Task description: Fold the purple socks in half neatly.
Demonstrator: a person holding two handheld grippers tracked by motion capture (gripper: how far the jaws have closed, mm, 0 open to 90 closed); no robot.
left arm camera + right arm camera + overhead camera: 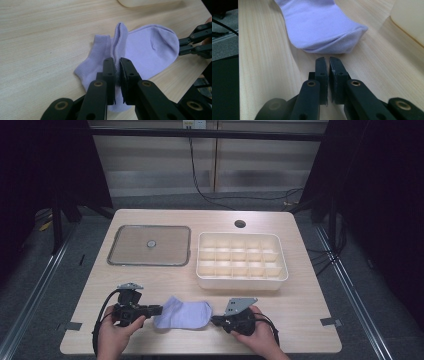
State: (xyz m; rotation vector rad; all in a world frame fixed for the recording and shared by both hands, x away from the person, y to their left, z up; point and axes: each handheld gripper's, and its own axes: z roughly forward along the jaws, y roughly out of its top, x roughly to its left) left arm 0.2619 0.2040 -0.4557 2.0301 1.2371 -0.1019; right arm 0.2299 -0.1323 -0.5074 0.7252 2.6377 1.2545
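A lavender ankle sock lies flat on the wooden table near its front edge, between my two grippers. My left gripper comes in from the sock's left. In the left gripper view its jaws are pinched on a raised fold of the sock at the cuff end. My right gripper lies at the sock's right end. In the right gripper view its jaws are shut with nothing between them, a little short of the sock's toe. The right gripper also appears beside the toe in the left gripper view.
A white box with several small compartments stands behind the sock at the right. A flat clear lid with a grey rim lies at the back left. The tabletop has a round cable hole near its far edge.
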